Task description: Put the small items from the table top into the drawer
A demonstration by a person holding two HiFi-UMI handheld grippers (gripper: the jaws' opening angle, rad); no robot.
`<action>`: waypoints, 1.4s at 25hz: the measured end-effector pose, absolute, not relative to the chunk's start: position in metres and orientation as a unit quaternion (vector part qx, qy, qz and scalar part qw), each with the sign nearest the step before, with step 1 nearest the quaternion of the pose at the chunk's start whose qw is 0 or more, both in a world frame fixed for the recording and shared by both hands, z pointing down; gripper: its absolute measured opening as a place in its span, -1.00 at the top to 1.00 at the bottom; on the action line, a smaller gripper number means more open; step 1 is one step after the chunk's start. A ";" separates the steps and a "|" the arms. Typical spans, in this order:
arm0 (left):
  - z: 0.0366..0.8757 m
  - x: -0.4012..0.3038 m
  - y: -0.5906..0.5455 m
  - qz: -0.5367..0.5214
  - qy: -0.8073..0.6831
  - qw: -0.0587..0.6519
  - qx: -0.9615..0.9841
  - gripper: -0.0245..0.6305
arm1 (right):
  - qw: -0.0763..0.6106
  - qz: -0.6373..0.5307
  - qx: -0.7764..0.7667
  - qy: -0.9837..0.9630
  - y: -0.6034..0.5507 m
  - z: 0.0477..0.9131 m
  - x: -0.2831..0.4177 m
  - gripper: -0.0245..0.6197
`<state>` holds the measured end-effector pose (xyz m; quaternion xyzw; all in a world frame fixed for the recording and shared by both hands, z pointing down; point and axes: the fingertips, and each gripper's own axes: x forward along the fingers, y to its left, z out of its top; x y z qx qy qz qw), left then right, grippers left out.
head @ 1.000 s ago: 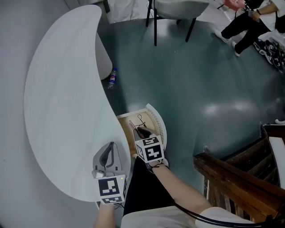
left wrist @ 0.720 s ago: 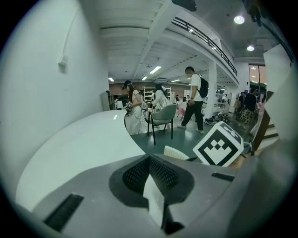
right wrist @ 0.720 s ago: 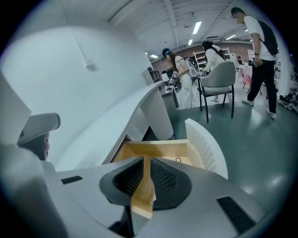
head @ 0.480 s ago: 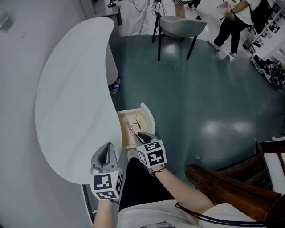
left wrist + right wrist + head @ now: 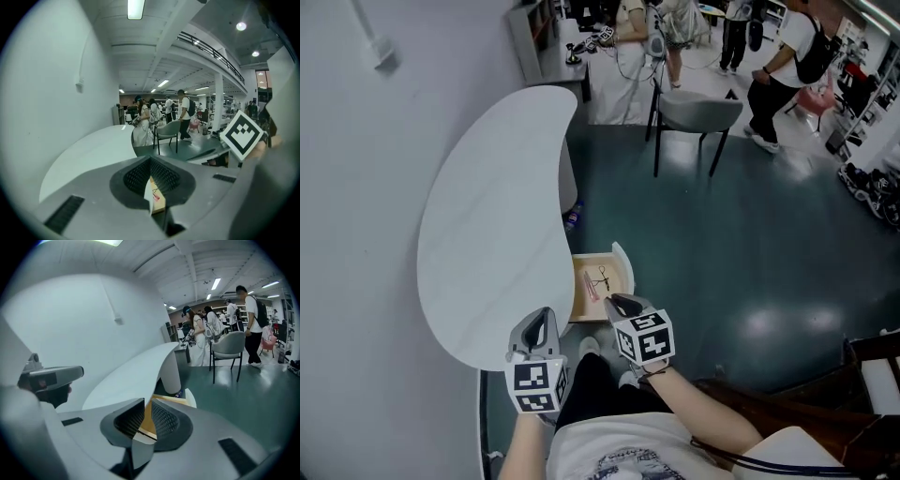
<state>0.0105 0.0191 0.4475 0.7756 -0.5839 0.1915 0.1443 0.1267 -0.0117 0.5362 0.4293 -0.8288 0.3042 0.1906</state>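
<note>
The white curved table top (image 5: 497, 216) carries no small items that I can see. Beside it the wooden drawer (image 5: 617, 279) stands open, with a pink item (image 5: 591, 286) and a black wiry item (image 5: 602, 276) lying inside. My left gripper (image 5: 540, 317) hovers over the table's near end, its jaws shut and empty. My right gripper (image 5: 619, 302) hangs above the drawer's near edge, jaws a narrow gap apart with nothing between them. In the left gripper view, the drawer (image 5: 157, 199) shows below the touching tips (image 5: 150, 159). In the right gripper view, the drawer (image 5: 171, 400) shows past the slightly parted jaws (image 5: 146, 405).
A grey wall runs along the table's left side. A bottle (image 5: 573, 217) lies on the green floor by the table's pedestal. A grey chair (image 5: 698, 108) stands further back, with people beyond it. Dark wooden furniture (image 5: 787, 403) is at the lower right.
Both grippers have risen and drawn back toward me. The right gripper has come up out of the drawer. The head view has lifted and now takes in more of the room.
</note>
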 end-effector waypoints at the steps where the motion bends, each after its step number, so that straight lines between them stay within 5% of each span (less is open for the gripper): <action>1: 0.441 0.011 0.023 0.188 -0.586 0.142 0.775 0.86 | 0.182 0.300 0.428 -0.833 -0.009 0.524 0.127 0.74; 18: 0.368 -0.029 0.054 0.145 -0.620 0.128 0.760 0.86 | 0.122 0.242 0.394 -0.878 0.027 0.420 0.098 0.75; 35: 0.340 -0.197 0.108 0.113 -0.624 0.109 0.765 0.86 | 0.105 0.185 0.406 -0.889 0.078 0.365 -0.060 0.80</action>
